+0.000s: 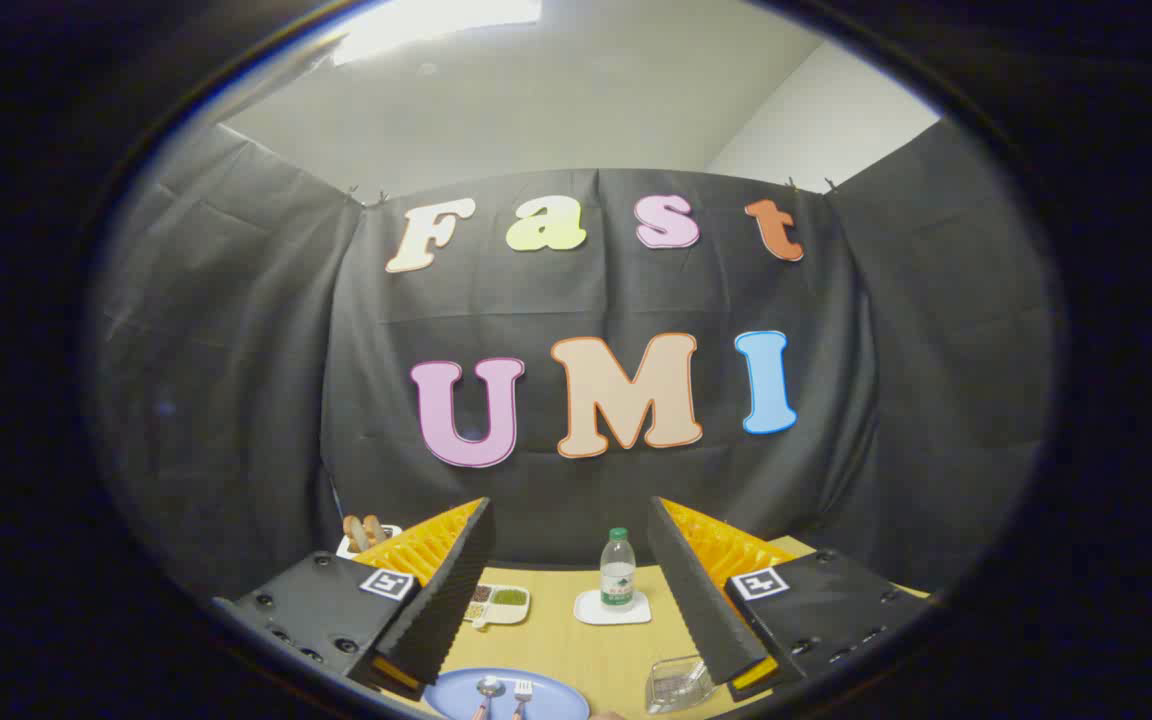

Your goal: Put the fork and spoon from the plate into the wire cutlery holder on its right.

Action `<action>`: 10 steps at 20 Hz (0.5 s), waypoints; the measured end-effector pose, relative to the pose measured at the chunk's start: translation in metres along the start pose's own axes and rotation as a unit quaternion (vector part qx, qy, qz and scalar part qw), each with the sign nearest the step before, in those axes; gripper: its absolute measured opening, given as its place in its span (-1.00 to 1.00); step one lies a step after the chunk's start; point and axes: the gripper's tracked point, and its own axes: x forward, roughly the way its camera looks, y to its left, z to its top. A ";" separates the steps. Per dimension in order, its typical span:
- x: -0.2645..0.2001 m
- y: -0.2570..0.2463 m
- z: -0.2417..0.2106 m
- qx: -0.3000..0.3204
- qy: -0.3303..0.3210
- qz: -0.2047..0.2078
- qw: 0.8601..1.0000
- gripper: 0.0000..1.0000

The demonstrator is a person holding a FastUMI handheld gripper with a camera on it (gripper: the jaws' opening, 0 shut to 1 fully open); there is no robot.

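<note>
A blue plate (456, 697) lies on the wooden table, low between my fingers. On it rest a spoon (487, 689) and, to its right, a fork (522, 690), their heads pointing away from me. The wire cutlery holder (678, 683) stands to the right of the plate, close to my right finger. My gripper (569, 520) hangs above the table, open wide, with nothing between its fingers.
Beyond the plate a clear bottle with a green cap (617, 570) stands on a white coaster (613, 608). A small white tray with compartments (498, 603) lies left of it. Behind the left finger sits a white container with brownish items (364, 535).
</note>
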 end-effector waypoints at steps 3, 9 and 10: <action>0.001 0.005 0.004 -0.008 -0.004 0.004 1.000 0.96; -0.008 0.017 0.008 -0.023 -0.006 0.016 1.000 0.96; -0.009 0.018 0.008 -0.025 -0.008 0.017 1.000 0.96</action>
